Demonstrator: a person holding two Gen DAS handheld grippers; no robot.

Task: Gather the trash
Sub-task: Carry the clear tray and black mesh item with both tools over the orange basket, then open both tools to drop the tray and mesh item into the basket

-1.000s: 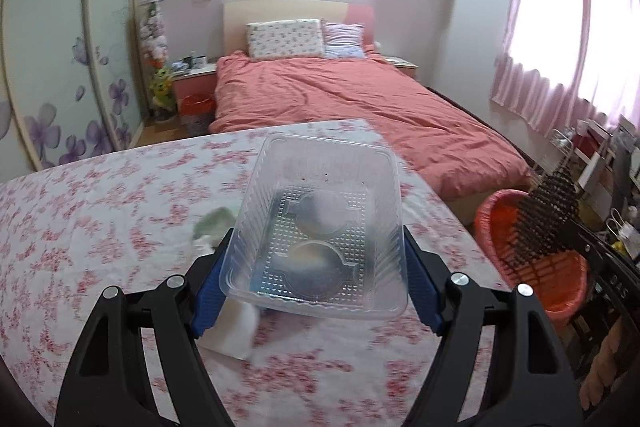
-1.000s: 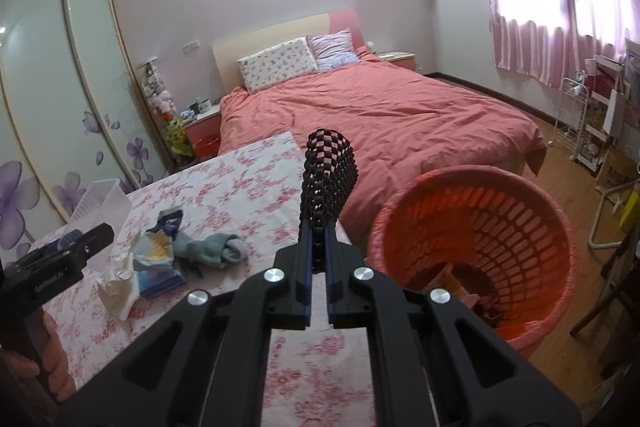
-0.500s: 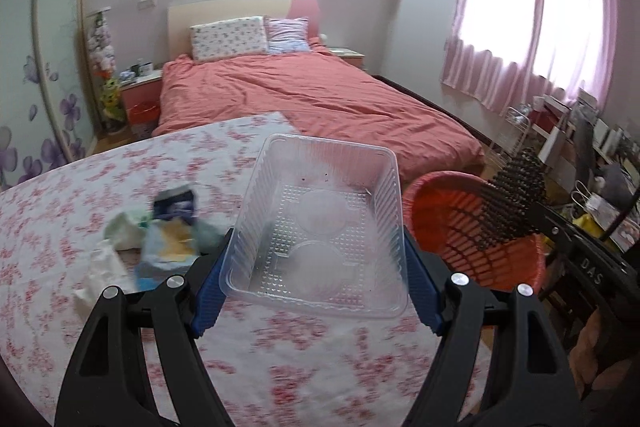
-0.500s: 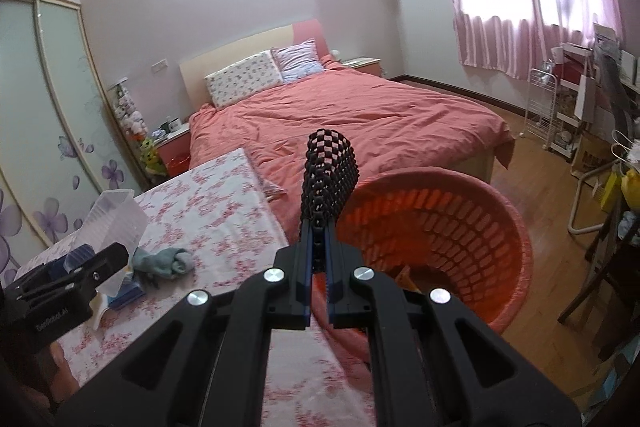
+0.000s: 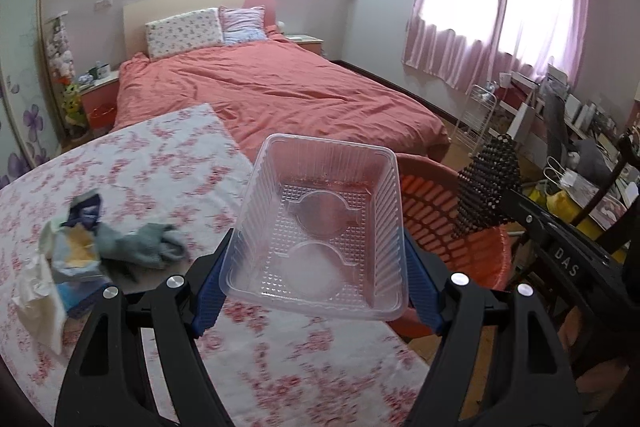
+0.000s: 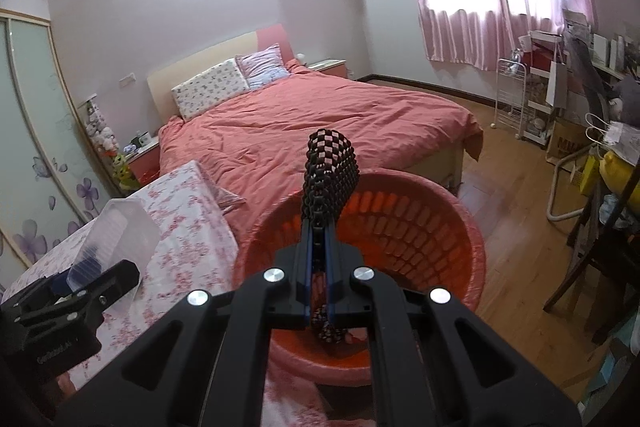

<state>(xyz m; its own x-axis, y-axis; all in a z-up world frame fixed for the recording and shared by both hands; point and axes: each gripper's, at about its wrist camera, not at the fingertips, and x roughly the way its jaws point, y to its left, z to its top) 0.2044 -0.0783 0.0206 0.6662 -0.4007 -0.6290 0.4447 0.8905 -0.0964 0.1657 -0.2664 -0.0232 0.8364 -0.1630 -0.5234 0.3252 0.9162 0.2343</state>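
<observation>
My left gripper (image 5: pixel 318 281) is shut on a clear plastic tray (image 5: pixel 320 227) and holds it in the air above the table's right edge, beside the orange basket (image 5: pixel 476 247). My right gripper (image 6: pixel 318 259) is shut on a black-and-pink checkered woven piece (image 6: pixel 330 171) and holds it over the orange basket (image 6: pixel 420 235). The woven piece also shows in the left wrist view (image 5: pixel 486 191). The tray also shows in the right wrist view (image 6: pixel 116 235).
A table with a floral cloth (image 5: pixel 160 167) holds a grey sock (image 5: pixel 144 245), a crumpled snack wrapper (image 5: pixel 78 247) and white tissue (image 5: pixel 38 303). A bed with a red cover (image 5: pixel 280 95) stands behind. Shelves and clutter (image 6: pixel 560 99) line the right wall.
Both grippers have swung to the right, away from the table's trash pile and toward the orange basket. The right gripper now sits over the basket. Both grips are unchanged.
</observation>
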